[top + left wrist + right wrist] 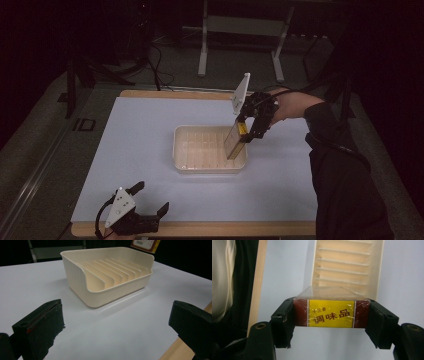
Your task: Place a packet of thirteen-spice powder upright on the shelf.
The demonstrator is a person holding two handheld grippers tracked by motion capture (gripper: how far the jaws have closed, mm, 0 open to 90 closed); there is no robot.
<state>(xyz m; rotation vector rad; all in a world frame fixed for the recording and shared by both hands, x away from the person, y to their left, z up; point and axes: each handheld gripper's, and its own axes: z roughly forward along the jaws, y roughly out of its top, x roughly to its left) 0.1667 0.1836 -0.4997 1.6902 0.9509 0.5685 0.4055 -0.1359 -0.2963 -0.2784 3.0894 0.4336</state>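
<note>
Left gripper (pixel 152 199): black body, two black jaws with blocky pads; one pad (pixel 42 327) shows frayed edges and a small red mark. A pale three-cornered plate (pixel 120 204) with small dark fixing holes sits on top; a black cable loops from its rear.

Right gripper (pixel 332 315): black jaws with round recessed holes near their bases, same pale plate (pixel 242 93), black cable trailing.

Person: dark long sleeve (pixel 340 165) on the right arm.

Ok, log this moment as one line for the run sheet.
right gripper: shut on seasoning box, above slotted tray | left gripper: open, holding nothing, near table edge | tray slots: nothing in them
</note>
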